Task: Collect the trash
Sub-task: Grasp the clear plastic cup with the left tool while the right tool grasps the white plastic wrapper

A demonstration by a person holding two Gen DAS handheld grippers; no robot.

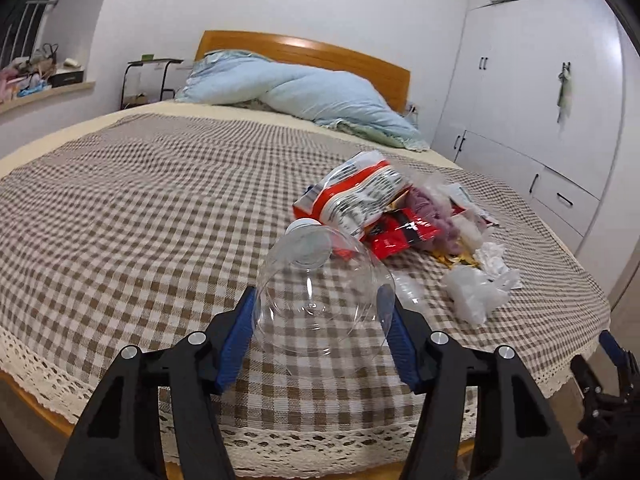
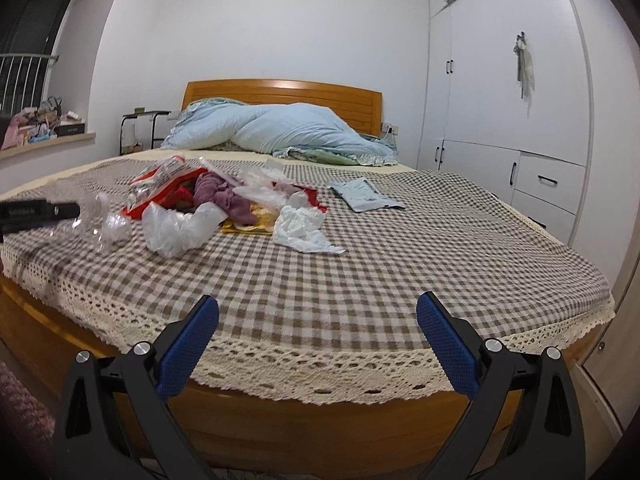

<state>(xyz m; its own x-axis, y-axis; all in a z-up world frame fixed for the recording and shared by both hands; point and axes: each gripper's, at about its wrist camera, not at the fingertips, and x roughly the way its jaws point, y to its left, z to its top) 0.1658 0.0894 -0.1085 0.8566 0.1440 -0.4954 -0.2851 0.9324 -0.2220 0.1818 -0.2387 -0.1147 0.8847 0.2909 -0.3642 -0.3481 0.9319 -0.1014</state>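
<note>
A clear plastic bottle (image 1: 316, 256) with a white cap lies on the checked bedcover (image 1: 140, 208). My left gripper (image 1: 318, 292) is shut on its body, blue pads against both sides. Beyond it lies the trash pile: an orange-and-white snack bag (image 1: 356, 192), a red wrapper (image 1: 404, 234), a purple cloth (image 1: 434, 210), crumpled tissue (image 1: 493, 260) and a white plastic bag (image 1: 472, 294). My right gripper (image 2: 318, 304) is open over the bed's lace front edge, holding nothing. The right wrist view shows the bottle (image 2: 100, 220) at the left, beside the left gripper's finger (image 2: 40, 212).
A grey mailer bag (image 2: 364, 196) lies flat to the right of the pile. A blue duvet (image 2: 280, 132) is heaped at the wooden headboard (image 2: 280, 92). White wardrobes (image 2: 500, 120) line the right wall. A small side table (image 2: 136, 128) and a cluttered windowsill (image 2: 48, 128) stand left.
</note>
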